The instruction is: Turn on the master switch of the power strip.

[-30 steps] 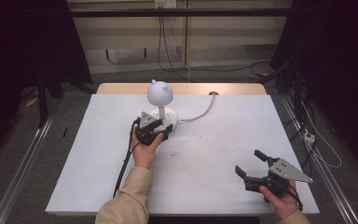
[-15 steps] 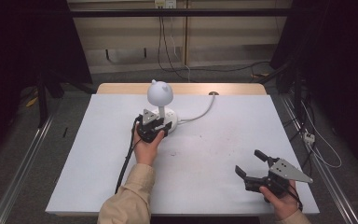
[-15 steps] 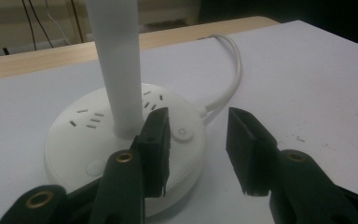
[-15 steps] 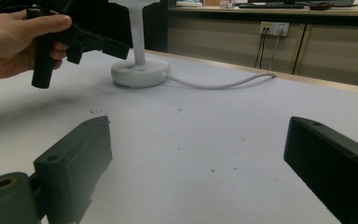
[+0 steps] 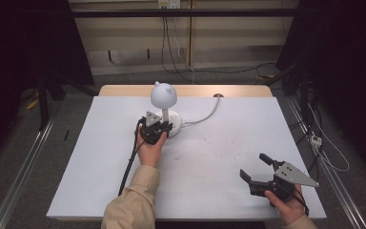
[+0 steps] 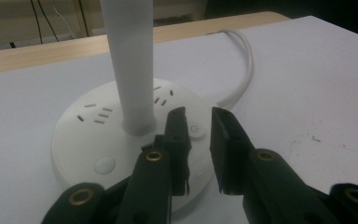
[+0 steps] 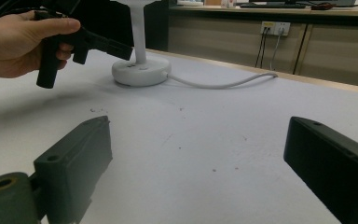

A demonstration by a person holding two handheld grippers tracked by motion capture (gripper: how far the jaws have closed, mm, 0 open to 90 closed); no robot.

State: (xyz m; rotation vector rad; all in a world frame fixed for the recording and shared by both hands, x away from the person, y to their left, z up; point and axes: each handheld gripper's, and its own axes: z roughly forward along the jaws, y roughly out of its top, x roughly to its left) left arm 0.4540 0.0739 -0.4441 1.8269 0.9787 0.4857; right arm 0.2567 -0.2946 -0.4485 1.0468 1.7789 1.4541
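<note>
Your two hands, each with a gripper, well apart.

Your left hand (image 5: 148, 148) reaches forward from a tan sleeve (image 5: 131, 202), and your left gripper (image 6: 198, 133) tips downward, its jaws just closing to a narrow gap with nothing pinched between them. Your right hand (image 5: 286, 205) sits low at the near right, its right gripper (image 5: 256, 167) level, jaws spread wide and holding nothing.

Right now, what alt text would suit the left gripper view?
Two black jaws, a narrow gap between them, hover over a power button on a white lamp base. The lamp stem rises behind, and a white cord trails across the table.
</note>
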